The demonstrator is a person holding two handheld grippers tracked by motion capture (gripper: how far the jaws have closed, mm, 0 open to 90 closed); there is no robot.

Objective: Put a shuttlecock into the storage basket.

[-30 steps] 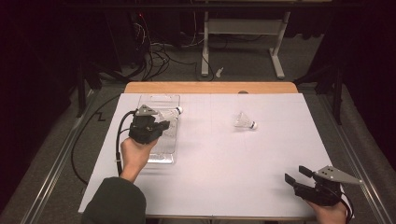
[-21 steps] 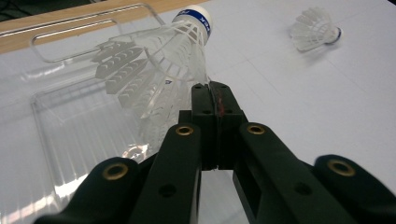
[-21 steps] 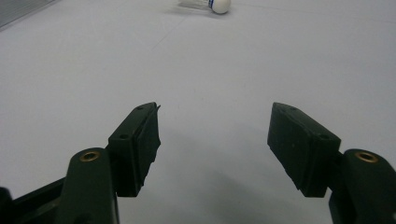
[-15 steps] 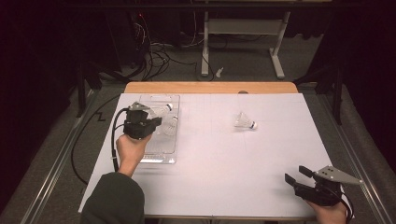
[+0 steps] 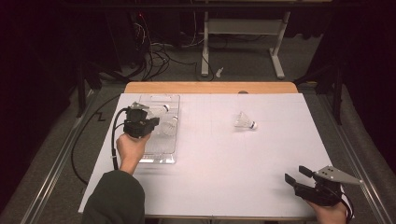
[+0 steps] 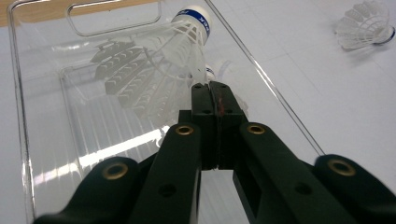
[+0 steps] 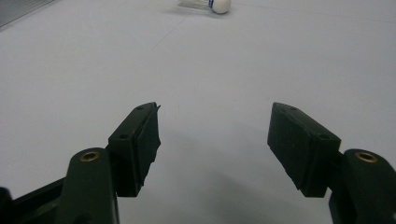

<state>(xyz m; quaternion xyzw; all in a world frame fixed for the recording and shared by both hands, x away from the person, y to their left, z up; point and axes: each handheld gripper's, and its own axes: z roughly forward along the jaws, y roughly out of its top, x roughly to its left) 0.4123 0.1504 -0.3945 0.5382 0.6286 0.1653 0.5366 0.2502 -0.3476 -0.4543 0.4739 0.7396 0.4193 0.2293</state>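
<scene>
My left gripper [image 6: 211, 88] is shut on the skirt edge of a white shuttlecock [image 6: 182, 42] whose cork has a blue band. It holds the shuttlecock just above a clear plastic tray [image 6: 18, 93] at the table's left [image 5: 161, 156]. In the high view this gripper [image 5: 155, 122] points right, with the held shuttlecock [image 5: 161, 110] at its tips. A second shuttlecock [image 6: 226, 69] lies in the tray below the jaws. A third shuttlecock [image 5: 244, 121] lies on the white table at centre right. My right gripper [image 5: 299, 174] rests open near the front right corner, nothing between its jaws [image 7: 215, 140].
A white mat [image 5: 224, 168] covers the table, with a strip of bare wood [image 5: 210, 87] along the far edge. The left gripper's black cable [image 5: 113, 140] loops off the left side. Table legs and cables stand on the floor beyond.
My left gripper has shifted a little to the left and lower over the tray, still holding the shuttlecock. The right gripper has not moved.
</scene>
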